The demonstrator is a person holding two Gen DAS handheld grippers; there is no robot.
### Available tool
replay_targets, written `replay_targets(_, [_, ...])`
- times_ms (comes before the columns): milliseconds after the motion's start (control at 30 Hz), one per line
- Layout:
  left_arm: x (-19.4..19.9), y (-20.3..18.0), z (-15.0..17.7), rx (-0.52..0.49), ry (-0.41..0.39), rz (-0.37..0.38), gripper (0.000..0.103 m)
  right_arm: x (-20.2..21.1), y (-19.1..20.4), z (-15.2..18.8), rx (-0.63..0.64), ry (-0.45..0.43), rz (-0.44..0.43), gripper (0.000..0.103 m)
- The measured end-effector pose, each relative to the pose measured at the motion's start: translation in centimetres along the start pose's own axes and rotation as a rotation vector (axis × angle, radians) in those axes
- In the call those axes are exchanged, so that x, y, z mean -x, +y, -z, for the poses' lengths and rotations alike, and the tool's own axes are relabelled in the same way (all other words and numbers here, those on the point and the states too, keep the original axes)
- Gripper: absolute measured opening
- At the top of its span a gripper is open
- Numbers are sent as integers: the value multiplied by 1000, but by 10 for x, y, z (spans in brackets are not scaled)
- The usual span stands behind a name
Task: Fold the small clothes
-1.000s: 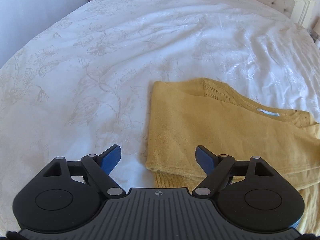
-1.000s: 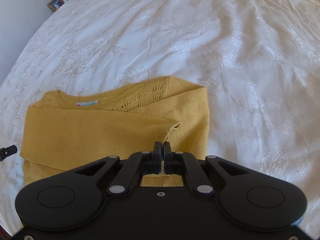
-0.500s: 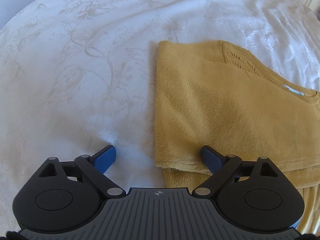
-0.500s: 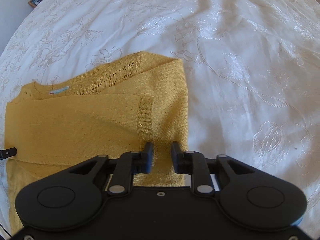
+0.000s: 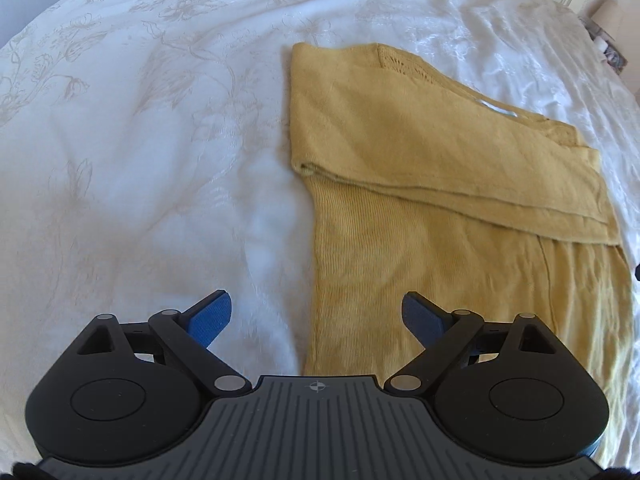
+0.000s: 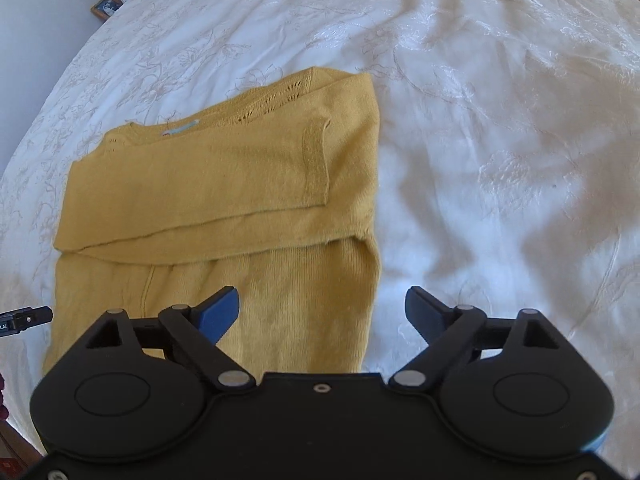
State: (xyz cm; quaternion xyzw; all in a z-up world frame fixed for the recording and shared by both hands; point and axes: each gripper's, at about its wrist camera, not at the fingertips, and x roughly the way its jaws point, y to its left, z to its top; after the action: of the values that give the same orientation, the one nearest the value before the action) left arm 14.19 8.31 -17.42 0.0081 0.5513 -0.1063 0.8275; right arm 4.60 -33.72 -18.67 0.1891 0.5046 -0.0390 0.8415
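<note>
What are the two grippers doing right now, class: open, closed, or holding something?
Left gripper: open, holding nothing.
Right gripper: open, holding nothing.

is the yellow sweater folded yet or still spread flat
Partly folded: the yellow sweater has both sleeves laid across its chest, one cuff on top, but the lower body still lies flat, unfolded.

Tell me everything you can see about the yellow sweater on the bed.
The sweater is a mustard yellow knit, lying flat on the white bedspread. Both sleeves are folded across the chest, one ribbed cuff on top. The neckline shows open lacework and a pale label. The lower body has a finer vertical rib and is not yet folded up. Neither gripper holds it: the left gripper and the right gripper are open over the hem corners.
</note>
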Motion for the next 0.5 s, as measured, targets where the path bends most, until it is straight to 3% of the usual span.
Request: replay_targets(500, [32, 0, 101, -16, 81, 43, 93, 29, -7, 120, 75, 213, -99, 93])
